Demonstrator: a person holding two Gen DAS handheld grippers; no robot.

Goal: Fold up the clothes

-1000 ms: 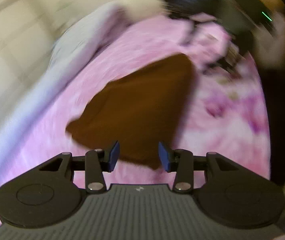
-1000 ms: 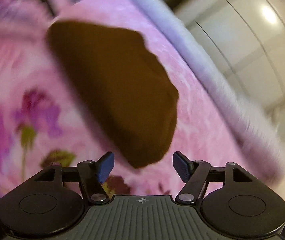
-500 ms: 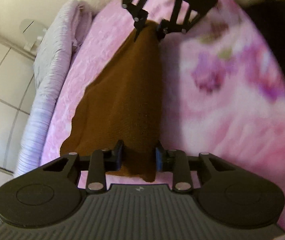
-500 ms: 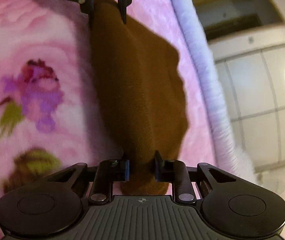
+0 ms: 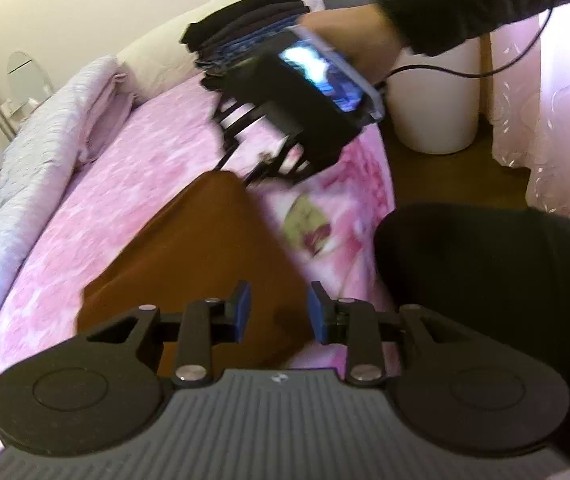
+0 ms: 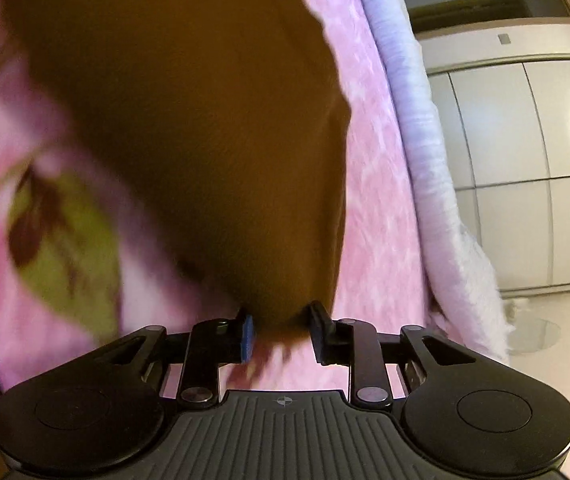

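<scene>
**No readable text in either view**

Neither wrist view shows a word, number or brand name that can be read. The one mark is a small round emblem with a cross in it, on the ribbed grey body of each hand-held gripper: on the left hand-held gripper it sits at the upper middle of the body, and likewise on the right hand-held gripper. The lit phone screen mounted on the right one is too blurred to read.
</scene>
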